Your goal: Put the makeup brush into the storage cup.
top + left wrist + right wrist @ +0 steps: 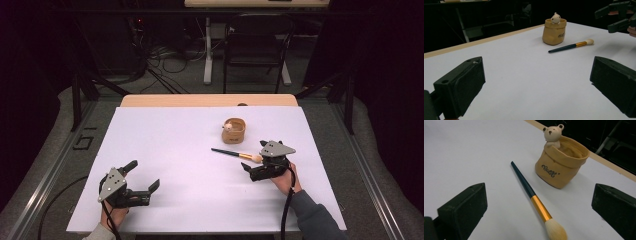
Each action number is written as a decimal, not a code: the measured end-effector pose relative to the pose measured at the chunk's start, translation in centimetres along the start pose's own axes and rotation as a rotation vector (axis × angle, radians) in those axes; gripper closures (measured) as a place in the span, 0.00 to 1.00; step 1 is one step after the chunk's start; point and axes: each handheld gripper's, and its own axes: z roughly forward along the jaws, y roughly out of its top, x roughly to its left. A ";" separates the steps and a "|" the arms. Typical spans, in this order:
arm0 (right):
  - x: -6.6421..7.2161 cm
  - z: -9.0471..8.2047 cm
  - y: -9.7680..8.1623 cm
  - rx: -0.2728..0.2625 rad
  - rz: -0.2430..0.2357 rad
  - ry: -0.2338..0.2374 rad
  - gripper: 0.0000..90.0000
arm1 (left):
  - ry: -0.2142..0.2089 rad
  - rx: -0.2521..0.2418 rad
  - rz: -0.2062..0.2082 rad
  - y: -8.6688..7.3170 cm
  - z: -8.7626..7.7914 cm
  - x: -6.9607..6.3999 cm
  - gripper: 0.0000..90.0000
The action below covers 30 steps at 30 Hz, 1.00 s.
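A makeup brush (235,154) with a dark teal handle, gold ferrule and cream bristles lies flat on the white table cover (175,145). Just beyond it stands a tan pouch-shaped holder (233,131) with a small bear figure on its rim. My right gripper (254,156) is open, its jaws on either side of the brush's bristle end without touching it. In the right gripper view the brush (534,195) runs up between the jaws of the right gripper (540,200) toward the holder (560,166). My left gripper (142,175) is open and holds nothing at the near left; its view shows the left gripper (539,75), holder (554,31) and brush (571,46).
The bare wooden table edge (200,100) runs along the far side. A black chair (257,45), white desk legs and cables stand on the floor beyond. The right gripper (611,18) appears at the top right of the left gripper view.
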 end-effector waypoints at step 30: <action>-0.9 1.9 1.5 0.096 -0.020 0.073 0.00 | -0.006 0.004 0.007 0.0 0.0 0.0 0.00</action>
